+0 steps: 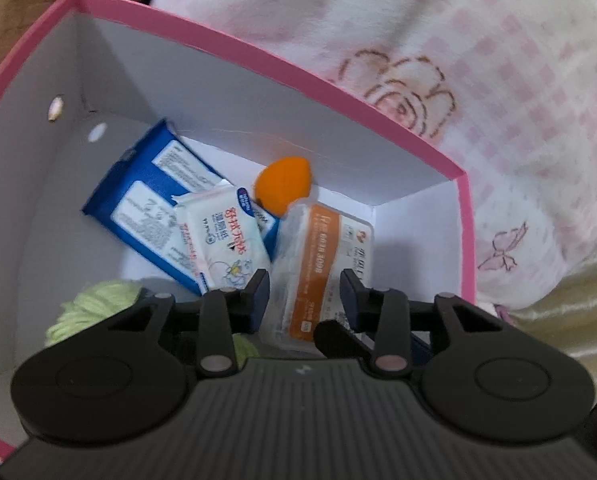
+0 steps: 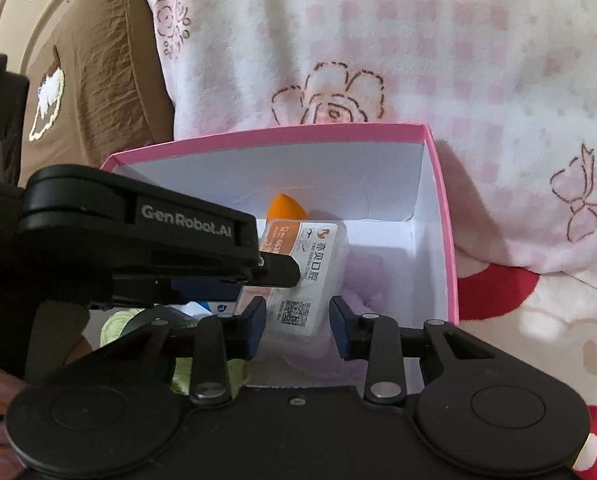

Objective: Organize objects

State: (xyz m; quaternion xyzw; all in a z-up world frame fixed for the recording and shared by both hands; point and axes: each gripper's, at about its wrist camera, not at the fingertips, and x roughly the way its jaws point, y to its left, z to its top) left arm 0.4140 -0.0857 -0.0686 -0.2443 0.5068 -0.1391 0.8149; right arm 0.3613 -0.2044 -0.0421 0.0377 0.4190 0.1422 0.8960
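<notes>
Both tools meet over the pink box (image 2: 438,216) on the bed: left tool (image 1: 304,294) and right tool (image 2: 298,326) each clamp the orange-labelled plastic case (image 2: 310,280), standing at the box's 6 o'clock; releasing it inside looks next.

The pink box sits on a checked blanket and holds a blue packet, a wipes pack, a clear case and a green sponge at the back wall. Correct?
Nearly. The sponge at the back wall of the pink box is orange, not green, as the left wrist view shows. The rest stands.

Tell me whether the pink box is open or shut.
Open. The pink box has no lid on; its white inside shows, with an orange sponge and packets in it.
</notes>
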